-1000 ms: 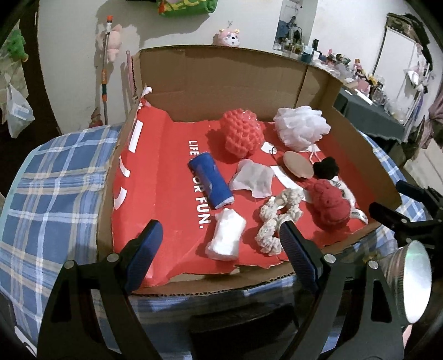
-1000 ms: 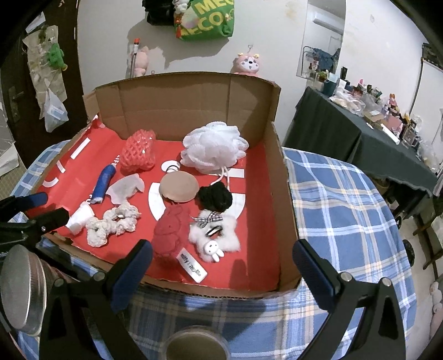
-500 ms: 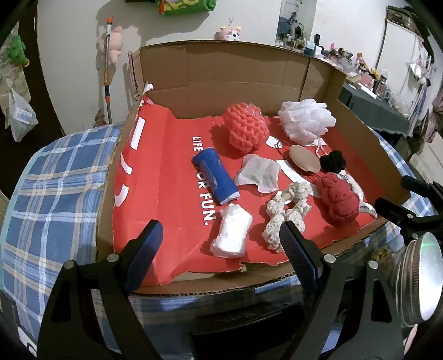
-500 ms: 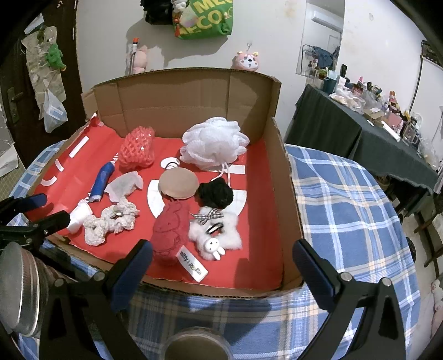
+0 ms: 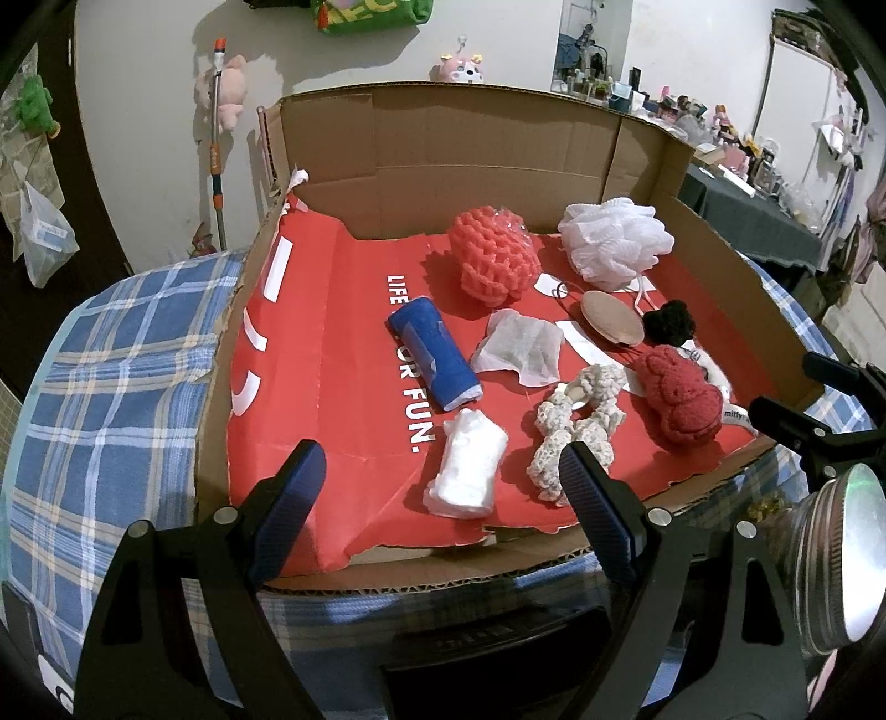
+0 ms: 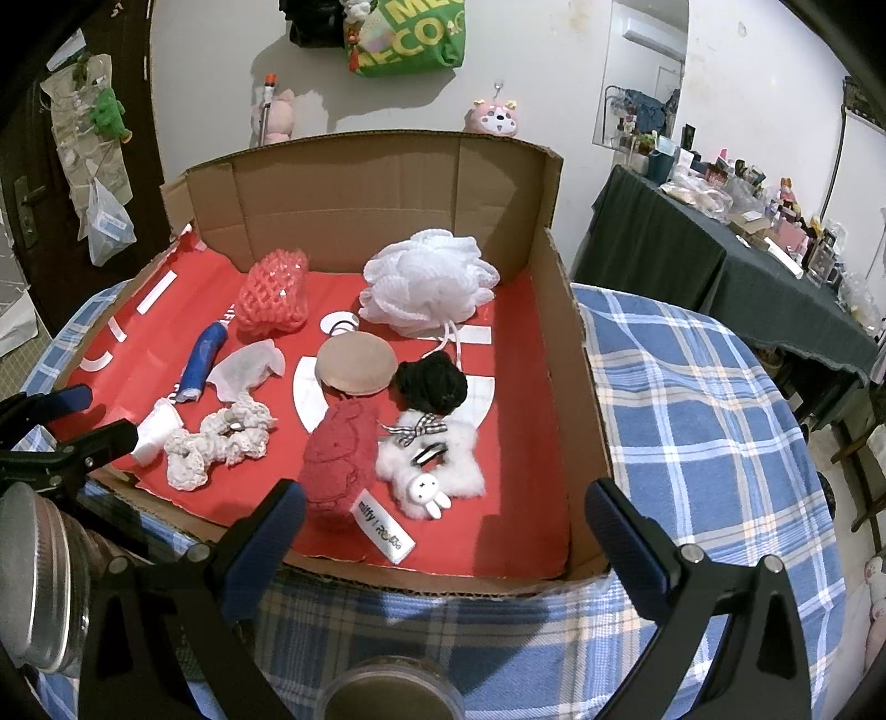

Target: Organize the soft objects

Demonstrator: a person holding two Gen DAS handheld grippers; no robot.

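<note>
We cannot read the full white lettering (image 5: 408,354) on the red liner; the blue roll (image 5: 433,352) covers part. The green bag (image 6: 408,34) is cut off above, and the clutter on the far dark table (image 6: 736,210) is too small.

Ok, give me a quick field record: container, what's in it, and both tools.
container: cardboard box with red liner, on plaid cloth
back row: red sponge, white loofah
middle: blue roll, tan puff, black scrunchie
front: white roll, cream scrunchie, red plush
left tool: open, empty
right tool: open, empty

Both wrist views look steeply down, sharing the cardboard box (image 5: 387,144).
</note>
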